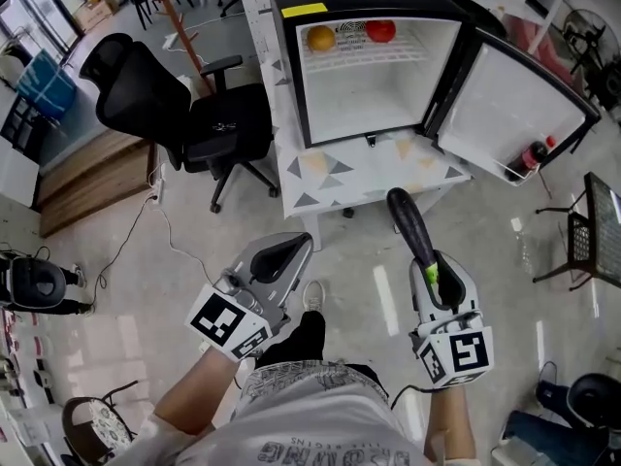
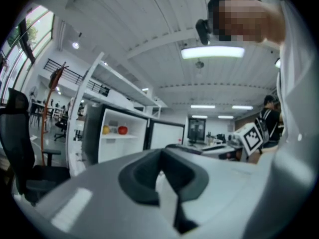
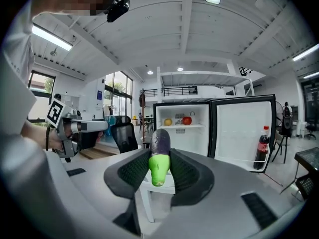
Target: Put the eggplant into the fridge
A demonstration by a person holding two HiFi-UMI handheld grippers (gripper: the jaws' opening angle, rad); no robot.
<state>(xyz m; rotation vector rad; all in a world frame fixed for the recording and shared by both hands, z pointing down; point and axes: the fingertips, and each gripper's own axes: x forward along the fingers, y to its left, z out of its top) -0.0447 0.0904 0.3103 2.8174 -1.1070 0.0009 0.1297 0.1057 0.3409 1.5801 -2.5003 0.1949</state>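
Observation:
The eggplant (image 1: 409,223) is dark purple with a bright green stem end. My right gripper (image 1: 432,268) is shut on that stem end, and the purple body sticks out toward the open fridge (image 1: 374,95). In the right gripper view the eggplant (image 3: 160,142) stands between the pads of my right gripper (image 3: 158,163), with the fridge (image 3: 182,138) straight ahead. My left gripper (image 1: 291,248) is shut with nothing in it, level with the right one and to its left. It appears at the left of the right gripper view as well, the left gripper (image 3: 99,126) pointing the same way.
The fridge stands on a low white table (image 1: 359,178). On its upper shelf lie a yellow fruit (image 1: 321,38) and a red fruit (image 1: 380,30). Its door (image 1: 505,105) hangs open to the right, holding a cola bottle (image 1: 532,155). A black office chair (image 1: 184,115) stands at left.

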